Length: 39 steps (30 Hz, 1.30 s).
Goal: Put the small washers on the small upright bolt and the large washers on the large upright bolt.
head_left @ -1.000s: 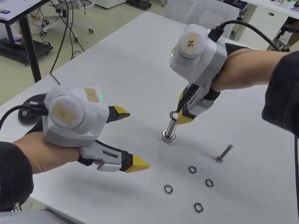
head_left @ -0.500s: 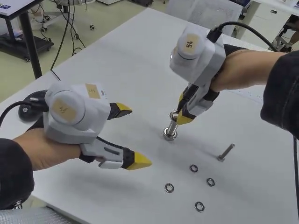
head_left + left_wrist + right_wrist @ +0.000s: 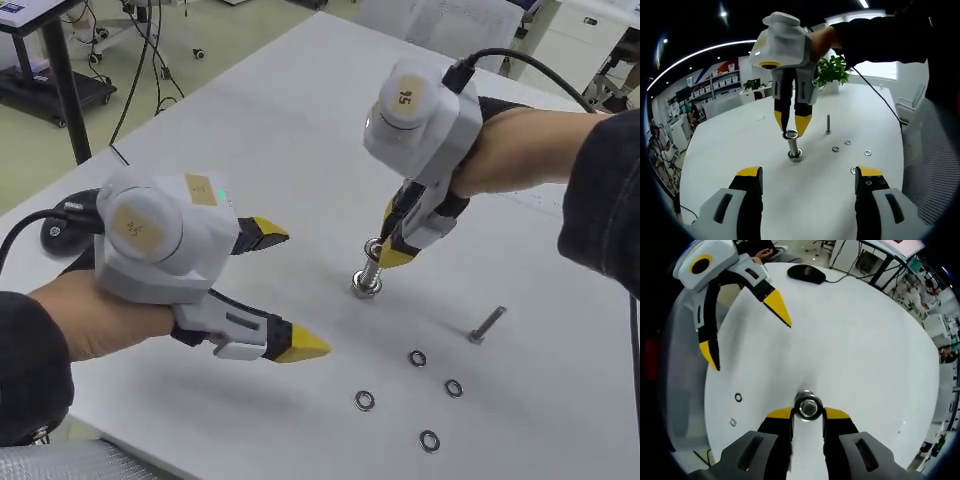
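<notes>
We are levelling the large washer [image 3: 790, 134], pinched in the right gripper [image 3: 385, 250], squarely atop the large bolt [image 3: 367, 275]; the left gripper [image 3: 290, 290] is hovering wide-open beside it.

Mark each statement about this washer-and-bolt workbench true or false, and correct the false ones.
1. The left gripper is wide open and holds nothing. True.
2. Six washers lie loose on the workbench. False: four loose washers lie on the table.
3. The right gripper holds a washer at the top of the large bolt. True.
4. The smaller bolt lies on its side. False: the small bolt stands upright.
</notes>
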Each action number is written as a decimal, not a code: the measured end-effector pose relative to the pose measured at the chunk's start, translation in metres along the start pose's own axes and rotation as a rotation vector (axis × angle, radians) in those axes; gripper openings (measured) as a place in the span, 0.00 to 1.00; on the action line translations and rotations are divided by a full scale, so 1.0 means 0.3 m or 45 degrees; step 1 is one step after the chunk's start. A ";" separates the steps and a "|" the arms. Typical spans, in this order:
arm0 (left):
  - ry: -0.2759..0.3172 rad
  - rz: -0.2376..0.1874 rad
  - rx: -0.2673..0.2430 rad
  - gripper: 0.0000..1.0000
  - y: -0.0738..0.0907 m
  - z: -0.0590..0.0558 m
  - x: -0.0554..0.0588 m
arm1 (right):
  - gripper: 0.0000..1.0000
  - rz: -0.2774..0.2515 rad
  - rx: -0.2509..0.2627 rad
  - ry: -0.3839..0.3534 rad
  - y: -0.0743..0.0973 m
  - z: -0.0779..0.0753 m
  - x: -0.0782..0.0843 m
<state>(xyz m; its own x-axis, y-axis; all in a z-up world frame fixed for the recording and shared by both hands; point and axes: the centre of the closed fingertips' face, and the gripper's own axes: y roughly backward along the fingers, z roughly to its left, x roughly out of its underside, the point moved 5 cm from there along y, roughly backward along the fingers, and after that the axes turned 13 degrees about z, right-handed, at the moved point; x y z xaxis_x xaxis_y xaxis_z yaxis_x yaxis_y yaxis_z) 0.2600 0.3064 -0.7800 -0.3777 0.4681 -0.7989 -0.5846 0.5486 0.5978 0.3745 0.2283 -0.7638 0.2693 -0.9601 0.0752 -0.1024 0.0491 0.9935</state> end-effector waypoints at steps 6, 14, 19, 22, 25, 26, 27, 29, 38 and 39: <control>-0.001 -0.001 -0.001 0.75 0.002 0.000 -0.002 | 0.23 0.007 -0.007 0.002 -0.013 0.003 0.001; -0.002 0.003 0.001 0.74 0.001 -0.002 -0.001 | 0.23 0.008 -0.017 0.004 -0.033 0.005 0.003; 0.000 0.008 0.001 0.74 0.001 -0.001 0.002 | 0.23 0.003 -0.026 -0.002 -0.049 0.006 0.004; -0.002 0.012 0.002 0.74 0.000 -0.003 0.004 | 0.23 0.001 -0.031 -0.004 -0.062 0.006 0.005; -0.001 0.014 0.003 0.74 -0.001 -0.003 0.006 | 0.23 -0.001 -0.034 -0.005 -0.074 0.004 0.004; -0.001 0.015 0.003 0.74 -0.001 -0.003 0.006 | 0.23 -0.001 -0.037 -0.007 -0.078 0.005 0.004; 0.000 0.015 0.005 0.74 -0.001 -0.003 0.007 | 0.23 -0.001 -0.037 -0.008 -0.083 0.006 0.004; -0.001 0.018 0.004 0.73 -0.001 -0.002 0.008 | 0.23 0.001 -0.034 -0.003 -0.092 0.008 0.000; 0.002 0.017 0.001 0.73 -0.001 0.002 0.009 | 0.23 -0.003 -0.040 -0.015 -0.124 -0.001 0.000; 0.002 0.018 0.002 0.73 -0.001 0.002 0.009 | 0.23 -0.002 -0.042 -0.017 -0.129 -0.001 0.000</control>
<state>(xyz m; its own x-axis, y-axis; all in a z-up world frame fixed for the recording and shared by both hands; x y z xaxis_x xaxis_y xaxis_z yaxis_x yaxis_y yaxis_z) 0.2595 0.3079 -0.7824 -0.3871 0.4744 -0.7906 -0.5784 0.5429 0.6089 0.3787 0.2266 -0.8022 0.2564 -0.9638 0.0724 -0.0701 0.0562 0.9960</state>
